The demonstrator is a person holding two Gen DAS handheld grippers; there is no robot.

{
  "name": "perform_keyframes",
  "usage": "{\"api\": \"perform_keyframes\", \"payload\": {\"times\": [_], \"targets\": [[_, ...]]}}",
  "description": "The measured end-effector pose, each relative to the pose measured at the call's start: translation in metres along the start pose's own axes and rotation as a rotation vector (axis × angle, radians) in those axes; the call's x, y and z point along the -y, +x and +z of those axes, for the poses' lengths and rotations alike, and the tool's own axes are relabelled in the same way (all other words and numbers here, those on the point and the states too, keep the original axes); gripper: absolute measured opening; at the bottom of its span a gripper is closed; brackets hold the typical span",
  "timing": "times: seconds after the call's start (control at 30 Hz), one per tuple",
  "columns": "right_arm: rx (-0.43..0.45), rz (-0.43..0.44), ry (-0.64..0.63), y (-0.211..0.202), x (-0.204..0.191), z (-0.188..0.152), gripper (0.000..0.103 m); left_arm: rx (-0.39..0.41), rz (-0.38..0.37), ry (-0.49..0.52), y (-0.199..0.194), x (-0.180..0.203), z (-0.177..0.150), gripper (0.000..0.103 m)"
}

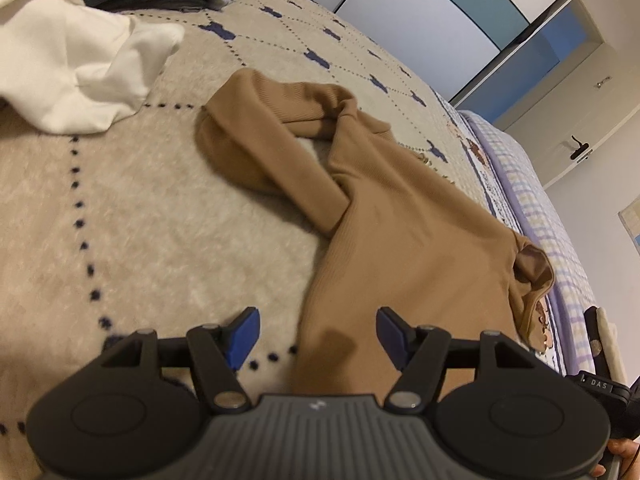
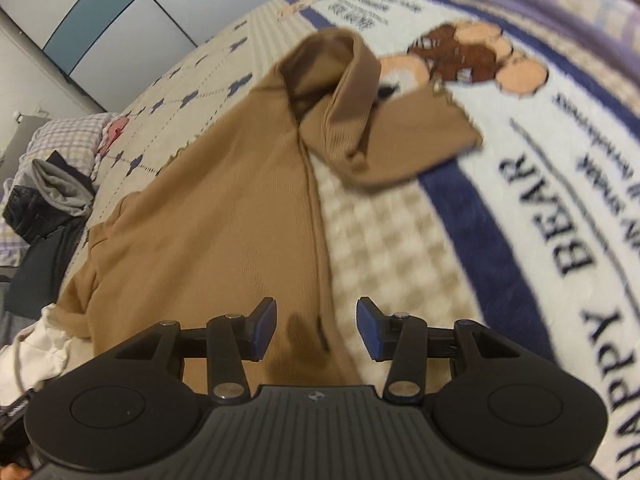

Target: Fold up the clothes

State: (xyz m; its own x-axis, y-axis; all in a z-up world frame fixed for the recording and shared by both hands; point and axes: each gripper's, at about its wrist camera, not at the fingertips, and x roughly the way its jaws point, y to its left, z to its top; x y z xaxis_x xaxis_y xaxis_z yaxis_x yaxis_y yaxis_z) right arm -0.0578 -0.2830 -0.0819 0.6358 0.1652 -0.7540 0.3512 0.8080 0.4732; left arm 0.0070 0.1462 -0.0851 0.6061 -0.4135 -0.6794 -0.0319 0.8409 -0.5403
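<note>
Tan top flat on blanket — both jaws spread.

Top near hem hidden under left gripper body; same under right gripper. White garment cut off at left edge. Dark clothes pile cropped, items indistinguishable. Blanket small print motion-blurred, unreadable; "HAPPY" clipped at frame bottom. Hand only partly in frame.
</note>
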Motion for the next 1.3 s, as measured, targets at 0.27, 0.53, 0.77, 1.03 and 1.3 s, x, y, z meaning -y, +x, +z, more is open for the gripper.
{"api": "perform_keyframes", "payload": {"times": [0.27, 0.53, 0.77, 1.03, 1.3], "targets": [[-0.057, 0.007, -0.026, 0.002, 0.006, -0.015, 0.048, -0.017, -0.034, -0.026, -0.009, -0.016, -0.006, 0.063], [-0.070, 0.075, 0.061, -0.005, 0.028, -0.020, 0.048, -0.027, -0.054, -0.042, -0.015, -0.025, -0.011, 0.057], [-0.073, 0.086, 0.069, -0.010, 0.028, -0.023, 0.048, -0.031, -0.061, -0.054, -0.015, -0.025, -0.014, 0.050], [-0.082, 0.099, 0.063, -0.010, 0.029, -0.024, 0.048, -0.033, -0.069, -0.093, -0.015, -0.030, -0.015, 0.045], [-0.094, 0.107, 0.042, -0.008, 0.026, -0.024, 0.048, -0.041, -0.071, -0.086, -0.013, -0.029, -0.015, 0.040]]}}
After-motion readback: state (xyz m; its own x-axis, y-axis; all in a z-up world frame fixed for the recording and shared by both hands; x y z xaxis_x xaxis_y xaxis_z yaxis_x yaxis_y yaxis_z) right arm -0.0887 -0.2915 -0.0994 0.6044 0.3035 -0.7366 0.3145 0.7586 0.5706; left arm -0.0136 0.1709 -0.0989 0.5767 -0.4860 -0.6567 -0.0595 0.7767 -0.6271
